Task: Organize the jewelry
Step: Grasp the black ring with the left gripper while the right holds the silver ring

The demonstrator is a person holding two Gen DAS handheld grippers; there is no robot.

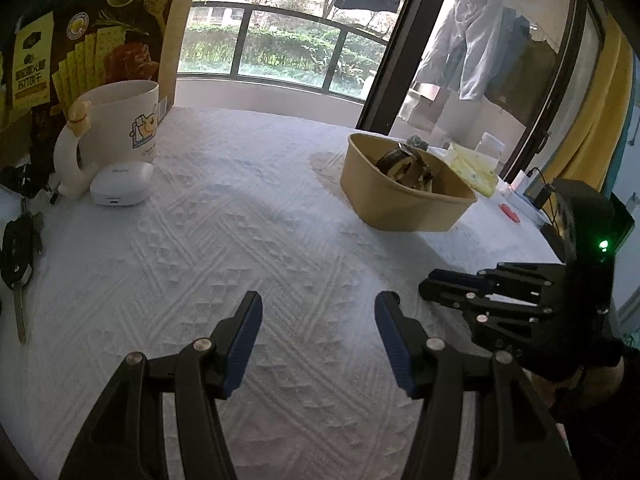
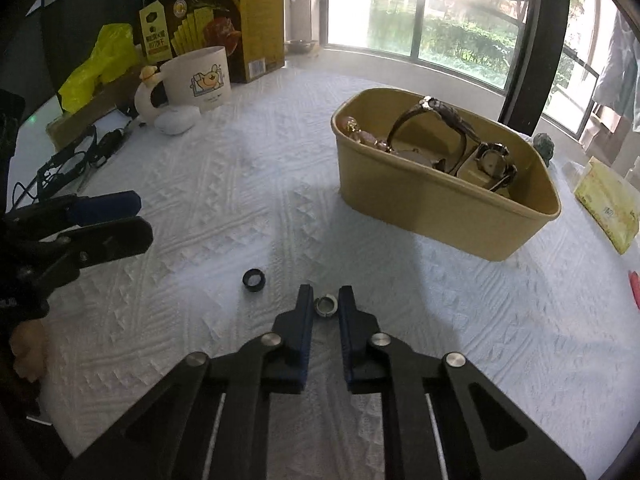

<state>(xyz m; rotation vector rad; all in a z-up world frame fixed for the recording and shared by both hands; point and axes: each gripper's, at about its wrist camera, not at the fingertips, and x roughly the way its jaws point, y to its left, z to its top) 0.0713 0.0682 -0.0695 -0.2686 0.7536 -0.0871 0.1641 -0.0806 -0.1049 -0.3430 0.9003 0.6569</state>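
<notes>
Most of the sorting looks done: the tan tub (image 2: 440, 208) already holds two watches (image 2: 440, 116) and some smaller gold-toned pieces at its near-left corner, and in the right wrist view only two loose items remain on the white textured cloth (image 2: 240, 168) — a silver ring (image 2: 325, 305) and a black ring (image 2: 254, 280). Both lie on the near side of the tub, well apart from it, the black one to the left of the silver one.

The right gripper (image 2: 325, 300) is down at the cloth with the silver ring between its fingertips. The jaws stand narrow, a small gap showing on each side of the ring, so by my reading it brackets the ring but has not yet pinched it. The step in hand seems to be this pick, with the carry to the tub left to do, and then the black ring.

The left gripper (image 1: 318, 308) hovers over bare cloth on the near side of the tub, jaws wide and holding nothing. Neither ring shows in its view. A white mug (image 2: 198, 78) stands far left of the tub, outside the work.
</notes>
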